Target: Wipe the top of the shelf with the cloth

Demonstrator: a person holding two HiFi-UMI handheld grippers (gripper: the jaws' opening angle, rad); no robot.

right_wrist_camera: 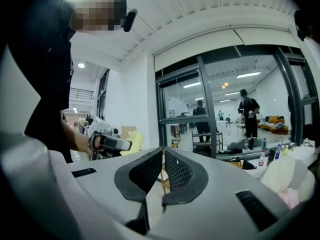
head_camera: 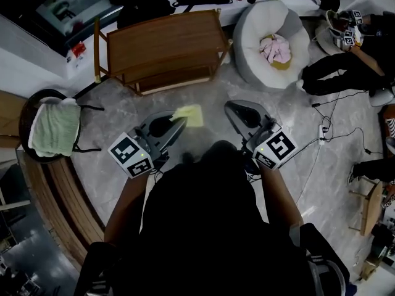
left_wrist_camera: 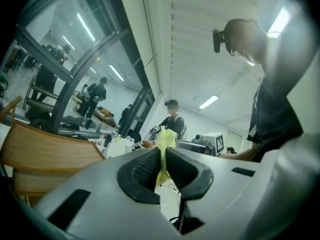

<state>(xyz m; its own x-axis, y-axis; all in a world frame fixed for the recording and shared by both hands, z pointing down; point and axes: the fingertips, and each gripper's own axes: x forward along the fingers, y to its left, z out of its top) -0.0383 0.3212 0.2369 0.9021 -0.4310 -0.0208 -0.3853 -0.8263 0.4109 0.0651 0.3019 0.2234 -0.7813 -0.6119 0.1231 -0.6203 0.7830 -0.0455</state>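
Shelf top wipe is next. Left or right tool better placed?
Left. The left tool is shut on the yellow cloth and points toward the wooden shelf ahead. The right tool is shut with nothing between its jaws, so it would need the cloth first.

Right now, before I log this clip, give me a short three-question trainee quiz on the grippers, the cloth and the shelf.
1. Which gripper holds the yellow cloth? A) left B) right C) neither
2. Fill in: in the head view, the pink item lies in a round white ____ to the right of the wooden shelf.
3. True or false: the cloth lies on top of the shelf.

Key:
1. A. The left gripper is shut on it. The right gripper is shut on nothing.
2. bed
3. False. It is held above the floor, short of the shelf.
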